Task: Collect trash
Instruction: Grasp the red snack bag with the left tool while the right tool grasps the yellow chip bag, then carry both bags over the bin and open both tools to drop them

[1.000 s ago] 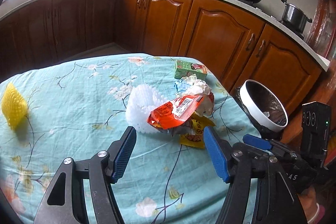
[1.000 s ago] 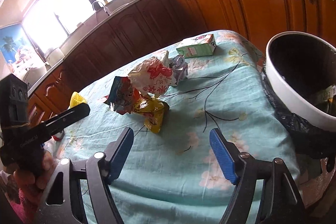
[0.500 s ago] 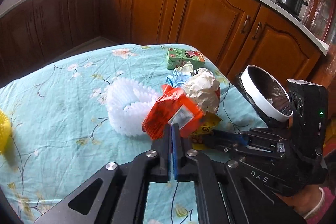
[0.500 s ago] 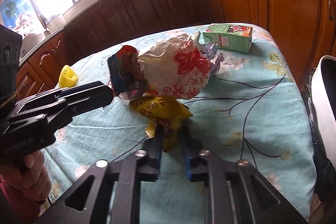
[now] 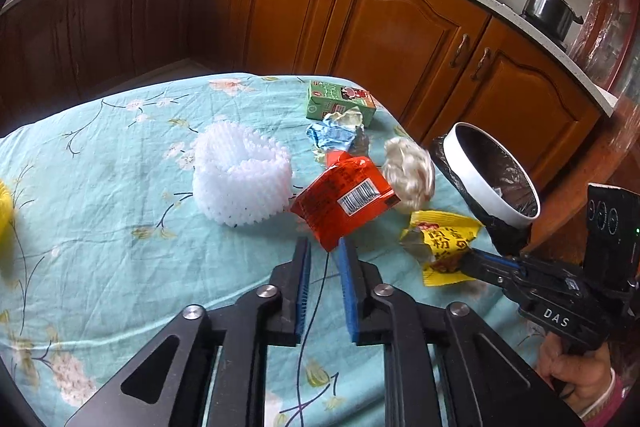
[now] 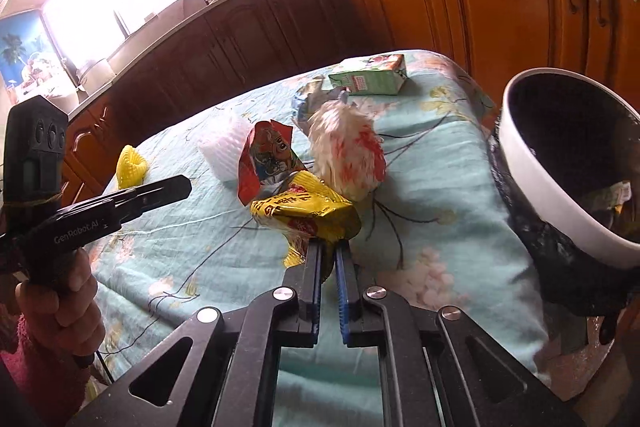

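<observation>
Trash is spread on the table with the teal flowered cloth (image 5: 100, 187), and two pieces are taken at once. In the left wrist view the left gripper (image 5: 325, 259) is seen at the lower centre, and the bottom corner of the red wrapper (image 5: 344, 197) sits between its blue pads; the jaws are opening a little, so it cannot be told if the corner is really pinched. In the right wrist view the right gripper (image 6: 328, 261) is clenched on the lower edge of the yellow packet (image 6: 308, 213), at the centre of the frame.

The bin (image 6: 560, 163), white-rimmed and lined with a black bag, is seen at the right of that frame, just beside the table edge. A crumpled white wrapper (image 6: 346, 157) is seen blurred right behind the two packets, as if it is tumbling. Farther up the frame lie a green carton (image 6: 370, 77), a white foam net (image 5: 240, 179) and a yellow foam net (image 6: 130, 163), not collected.

Several risks are judged from here. The red wrapper may slip out, because only its corner is inside jaws that are loosening. The yellow packet is held only by a thin edge, so it may be dropped before the bin is reached. The two grippers are close together, so they may be knocked against each other on the way to the bin
</observation>
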Demonstrator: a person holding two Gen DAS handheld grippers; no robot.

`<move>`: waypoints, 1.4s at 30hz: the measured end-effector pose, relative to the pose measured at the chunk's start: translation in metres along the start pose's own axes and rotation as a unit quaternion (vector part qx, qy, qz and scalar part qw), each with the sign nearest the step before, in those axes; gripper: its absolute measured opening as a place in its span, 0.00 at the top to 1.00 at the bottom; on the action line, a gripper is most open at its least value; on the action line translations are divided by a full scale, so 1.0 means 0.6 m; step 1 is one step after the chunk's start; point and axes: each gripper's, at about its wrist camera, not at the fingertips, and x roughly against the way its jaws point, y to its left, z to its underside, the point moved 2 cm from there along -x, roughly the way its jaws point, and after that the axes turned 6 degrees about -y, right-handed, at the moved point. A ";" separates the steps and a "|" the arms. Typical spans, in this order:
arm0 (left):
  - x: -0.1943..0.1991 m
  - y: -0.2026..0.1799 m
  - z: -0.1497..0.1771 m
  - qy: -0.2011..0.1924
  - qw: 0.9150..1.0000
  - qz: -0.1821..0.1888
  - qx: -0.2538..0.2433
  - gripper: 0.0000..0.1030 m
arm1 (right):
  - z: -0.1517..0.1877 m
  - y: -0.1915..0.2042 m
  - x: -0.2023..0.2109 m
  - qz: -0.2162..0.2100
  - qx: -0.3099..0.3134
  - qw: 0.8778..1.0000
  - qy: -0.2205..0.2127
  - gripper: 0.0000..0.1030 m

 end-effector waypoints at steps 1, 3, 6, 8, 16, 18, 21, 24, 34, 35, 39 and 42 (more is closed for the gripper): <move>-0.004 -0.004 -0.001 0.000 1.000 0.001 0.001 0.73 | 0.004 -0.006 0.008 0.001 -0.005 1.000 -0.001 0.94; -0.011 -0.017 -0.003 -0.002 1.000 0.003 -0.002 0.64 | 0.011 -0.015 0.024 0.002 -0.017 1.000 -0.006 0.94; -0.030 -0.036 -0.009 -0.006 1.000 -0.022 -0.013 0.37 | 0.023 -0.027 0.043 0.002 -0.031 0.999 -0.010 0.94; -0.050 -0.046 -0.013 -0.002 0.999 -0.034 -0.022 0.30 | 0.029 -0.032 0.047 0.004 -0.038 0.999 -0.011 0.94; -0.123 -0.059 -0.022 0.029 0.998 -0.025 -0.040 0.91 | 0.038 -0.059 0.071 0.014 -0.057 0.998 -0.018 0.94; -0.124 -0.062 -0.018 0.026 0.999 -0.017 -0.040 0.94 | 0.035 -0.065 0.076 0.017 -0.059 0.998 -0.024 0.94; -0.115 -0.066 -0.013 0.021 0.999 -0.011 -0.043 0.98 | 0.031 -0.071 0.086 0.019 -0.063 0.997 -0.034 0.94; -0.097 -0.071 -0.006 0.017 0.999 0.004 -0.033 0.98 | 0.026 -0.077 0.097 0.019 -0.066 0.997 -0.041 0.94; -0.053 -0.125 0.005 0.012 0.997 0.059 -0.037 0.98 | 0.016 -0.108 0.127 0.033 -0.072 0.995 -0.065 0.94; -0.055 -0.132 0.004 0.012 0.997 0.064 -0.039 0.98 | 0.015 -0.111 0.130 0.035 -0.072 0.995 -0.067 0.94; -0.063 -0.158 -0.004 0.012 0.996 0.077 -0.050 0.98 | 0.009 -0.131 0.147 0.046 -0.074 0.993 -0.077 0.94; -0.070 -0.179 -0.008 0.013 0.995 0.084 -0.060 0.98 | 0.003 -0.149 0.159 0.057 -0.076 0.992 -0.084 0.94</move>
